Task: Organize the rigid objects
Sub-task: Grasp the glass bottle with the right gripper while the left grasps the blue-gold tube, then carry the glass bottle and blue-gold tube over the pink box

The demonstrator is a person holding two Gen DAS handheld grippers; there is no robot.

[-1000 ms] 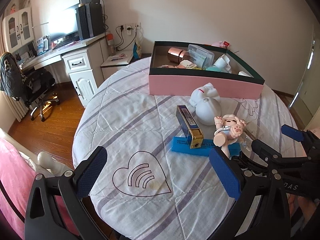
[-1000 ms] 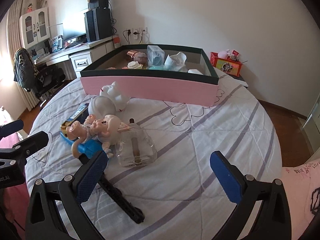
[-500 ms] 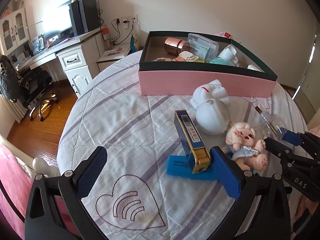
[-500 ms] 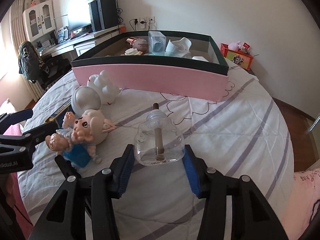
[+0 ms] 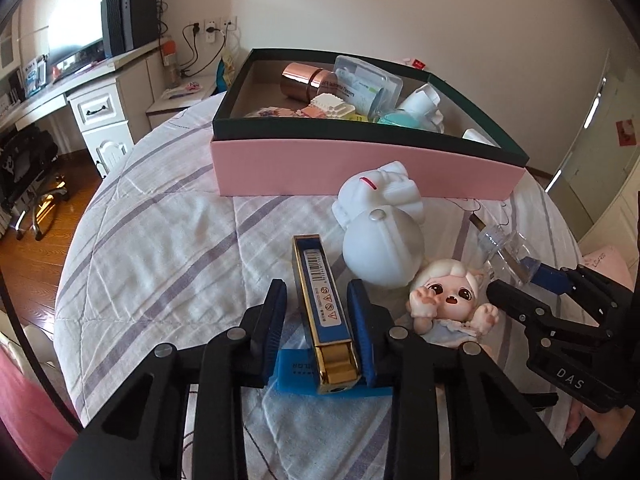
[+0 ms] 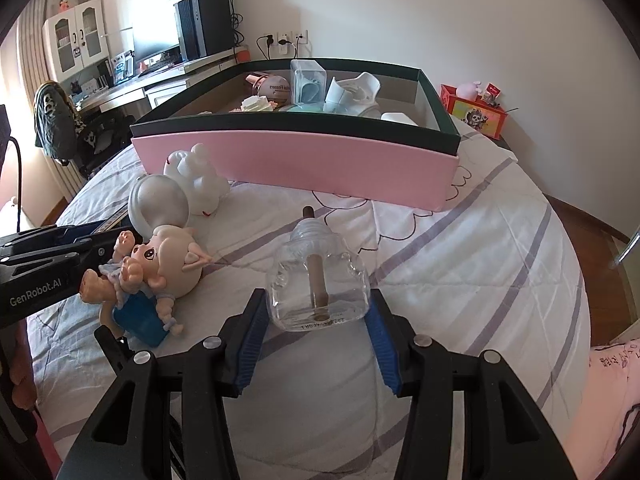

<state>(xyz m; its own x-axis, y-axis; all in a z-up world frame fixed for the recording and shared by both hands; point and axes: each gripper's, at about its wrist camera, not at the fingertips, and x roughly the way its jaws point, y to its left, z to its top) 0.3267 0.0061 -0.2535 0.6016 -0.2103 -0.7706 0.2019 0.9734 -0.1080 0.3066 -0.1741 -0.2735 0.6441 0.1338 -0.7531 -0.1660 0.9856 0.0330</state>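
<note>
Pink box (image 5: 360, 170) at far table edge, part-filled. My left gripper (image 5: 320, 328) narrow around blue-gold case (image 5: 322, 312); contact uncertain. Right gripper (image 6: 316, 312) brackets clear bottle (image 6: 318, 284), pads nearly touching. Close squarely, lift straight, clear doll (image 6: 160, 268).

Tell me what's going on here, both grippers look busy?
A person is tidying loose items into the pink box with a dark green rim. The left gripper straddles the narrow blue and gold box; its right pad looks close against it, the left pad shows a gap. The right gripper brackets the clear plastic bottle with a brown wick, contact uncertain. The white rabbit-shaped figure and the pink-faced doll lie on the striped bedspread.
</note>
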